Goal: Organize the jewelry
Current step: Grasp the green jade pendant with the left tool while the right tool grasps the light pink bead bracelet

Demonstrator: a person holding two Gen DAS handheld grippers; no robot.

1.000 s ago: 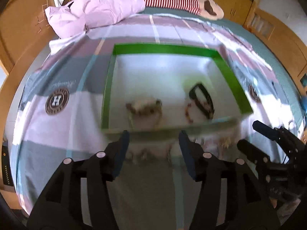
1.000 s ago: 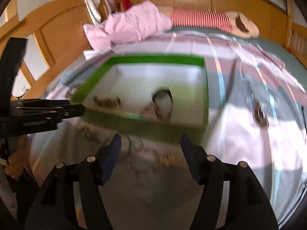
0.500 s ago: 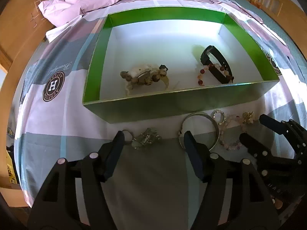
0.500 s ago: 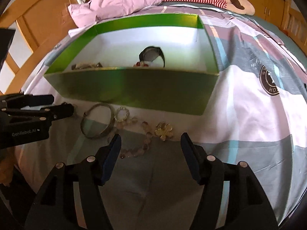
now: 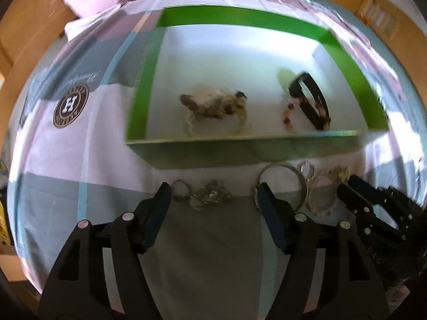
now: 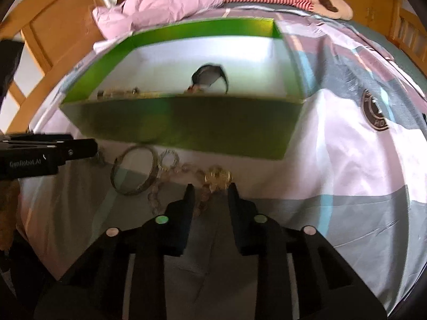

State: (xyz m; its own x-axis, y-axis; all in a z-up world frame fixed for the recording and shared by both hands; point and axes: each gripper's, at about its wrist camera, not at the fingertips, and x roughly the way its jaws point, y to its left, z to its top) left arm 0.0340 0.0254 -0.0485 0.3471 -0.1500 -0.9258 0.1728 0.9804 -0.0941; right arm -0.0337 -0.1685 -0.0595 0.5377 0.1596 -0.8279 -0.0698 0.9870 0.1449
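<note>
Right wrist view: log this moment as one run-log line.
right tongs: half-closed around gold charm, not yet gripping | left tongs: open over brooch | green box: holds black band

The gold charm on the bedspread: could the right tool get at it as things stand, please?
Probably yes: the gold charm lies in the open before the green box, just ahead of the right tool, whose jaws are partly open, with nothing between.

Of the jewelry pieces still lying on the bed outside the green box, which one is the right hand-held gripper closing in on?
The pale bead bracelet with the gold charm: the right hand-held gripper straddles it, unlike the metal bangle further left.
</note>
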